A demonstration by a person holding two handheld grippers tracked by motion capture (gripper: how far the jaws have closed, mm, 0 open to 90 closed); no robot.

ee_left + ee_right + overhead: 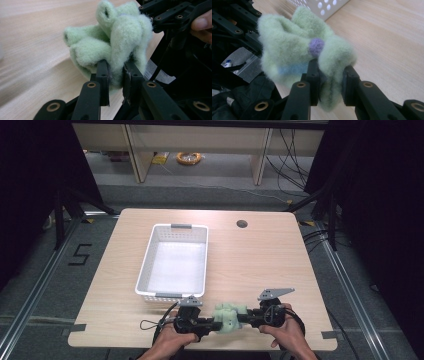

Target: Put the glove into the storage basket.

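A bunched pale green fleece cloth [229, 316] is held between both grippers near the table's front edge. My left gripper [212, 324] pinches it from the left, and my right gripper [243, 317] pinches it from the right. In the left gripper view the left gripper [116, 76] has its pads pressed into a fold of the fleece cloth [110, 42]. The right gripper [329, 80] squeezes another fold of the fleece cloth [294, 42], which carries a small purple pom-pom [316, 46] and a light blue patch. A hand grips each tool.
A white perforated basket [145, 262] with nothing in it stands on the wooden table [260, 265], just behind the grippers and left of centre. A round cable hole [242, 224] lies at the back. Its corner, the basket [324, 7], is close behind the cloth.
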